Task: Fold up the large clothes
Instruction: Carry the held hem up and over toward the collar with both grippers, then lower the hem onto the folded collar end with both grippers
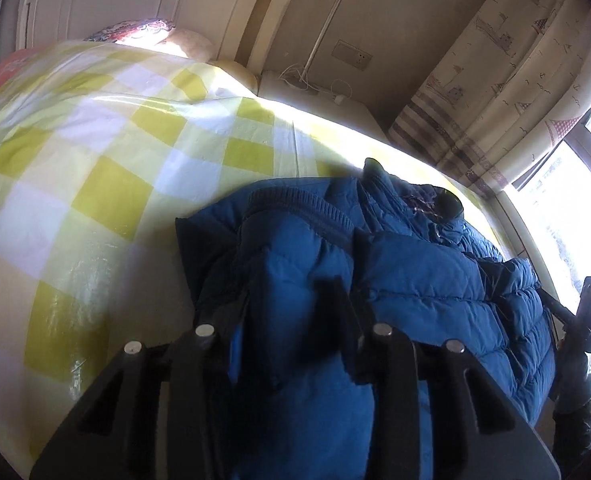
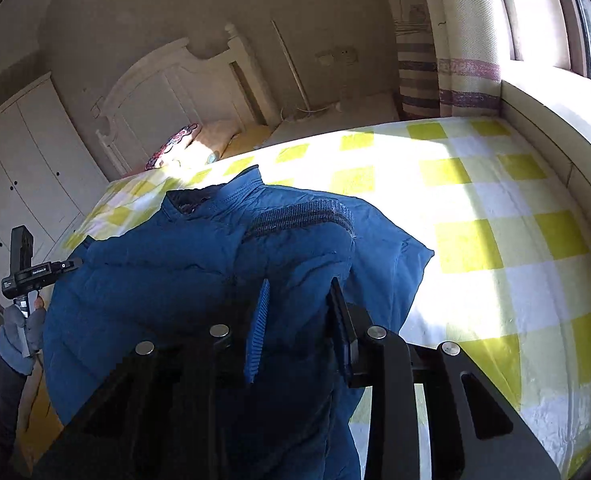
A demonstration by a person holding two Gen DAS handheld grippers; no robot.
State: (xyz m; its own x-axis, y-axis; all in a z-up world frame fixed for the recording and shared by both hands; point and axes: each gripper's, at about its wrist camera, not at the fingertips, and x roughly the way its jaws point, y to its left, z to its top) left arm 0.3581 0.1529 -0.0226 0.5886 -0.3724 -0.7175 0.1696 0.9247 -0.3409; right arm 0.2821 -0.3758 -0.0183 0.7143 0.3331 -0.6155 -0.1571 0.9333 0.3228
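Left wrist view: my left tongs (image 1: pixel 295 312) are closed on a thick fold of the blue jacket (image 1: pixel 415 276), padding bulging between the fingers. The jacket lies bunched on the bed (image 1: pixel 107 184), toward the edge nearest the window (image 1: pixel 575 208), its ribbed collar band turned up and facing the headboard. I judge this to be mid-fold: the jacket is already doubled, and I am holding one end of it, either carrying it over or setting it down. My right tongs' body (image 1: pixel 587 312) shows past the jacket's far side, at about the same height.

Right wrist view: my right tongs (image 2: pixel 299 320) also grip the jacket (image 2: pixel 155 280), fabric pinched between a ribbed blue pad and the black finger. The jacket fills the space below me, collar toward the headboard, with open checked sheet to its right. My gloved left hand (image 2: pixel 19 336) holds its tool upright at the jacket's other side.

Next, I think, both ends must travel together and come down level, so the padding lies flat before I let go.
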